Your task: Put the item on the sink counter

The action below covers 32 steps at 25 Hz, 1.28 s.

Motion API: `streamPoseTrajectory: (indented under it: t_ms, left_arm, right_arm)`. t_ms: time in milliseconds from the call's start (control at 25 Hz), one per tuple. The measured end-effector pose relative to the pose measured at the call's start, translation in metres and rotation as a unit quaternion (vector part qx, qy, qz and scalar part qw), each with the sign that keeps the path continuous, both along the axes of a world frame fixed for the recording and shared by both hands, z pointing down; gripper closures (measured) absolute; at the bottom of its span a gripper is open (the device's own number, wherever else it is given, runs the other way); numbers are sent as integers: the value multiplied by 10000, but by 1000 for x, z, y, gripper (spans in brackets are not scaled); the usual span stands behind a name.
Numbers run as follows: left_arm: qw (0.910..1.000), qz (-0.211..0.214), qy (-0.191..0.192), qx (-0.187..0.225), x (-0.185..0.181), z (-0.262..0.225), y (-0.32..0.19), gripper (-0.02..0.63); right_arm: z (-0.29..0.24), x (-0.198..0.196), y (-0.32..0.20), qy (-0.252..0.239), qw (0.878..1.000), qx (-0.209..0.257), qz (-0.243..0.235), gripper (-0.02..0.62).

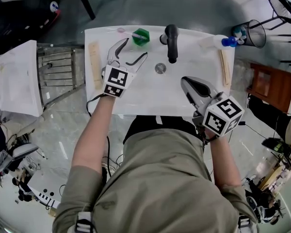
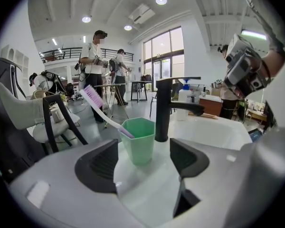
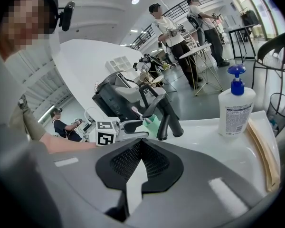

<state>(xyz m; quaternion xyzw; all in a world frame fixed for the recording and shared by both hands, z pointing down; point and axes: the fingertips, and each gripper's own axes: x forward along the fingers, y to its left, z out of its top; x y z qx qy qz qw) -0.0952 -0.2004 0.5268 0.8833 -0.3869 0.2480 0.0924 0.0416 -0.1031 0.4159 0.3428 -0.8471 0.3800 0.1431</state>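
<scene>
**Green cup stands by the faucet, left tool open in front of it**

The green cup (image 1: 141, 36) stands upright on the desk (image 1: 106, 33), just left of the black faucet (image 1: 171, 40). A pink toothbrush (image 1: 127, 32) sits in the cup and leans away from the faucet. The left tool (image 1: 136, 48) is the nearer one. It points straight at the cup from the sink bowl side of the faucet. Its jaws are wide apart with nothing between them, and the cup is just past the tips, not touching. So the cup looks already put down. The right tool (image 1: 191, 89) hangs over the bowl, in front of the faucet and to its right, well apart from the cup. Its jaws are pressed together and hold nothing.
</scene>
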Motion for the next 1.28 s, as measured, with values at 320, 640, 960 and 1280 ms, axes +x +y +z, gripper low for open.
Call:
streamPoseTrajectory:
  t_ms: [320,640,960,1280]
  left_arm:
    - [9998,-146,41,-88,-5,-12,37,323]
    - [9996,-29,285,39,12,-46,73,432]
    - [9983,15,475,341,19,-95,89,523]
    - [9960,122,664,589,30,-139,105,585]
  right_arm:
    - [-11,2,9,-30,9999,124,-25,584]
    - [-21,4,18,-72,9997,238,-23,584]
    - [-33,6,24,-122,9992,382,41,584]
    - [-46,8,23,-180,9982,553,123,584]
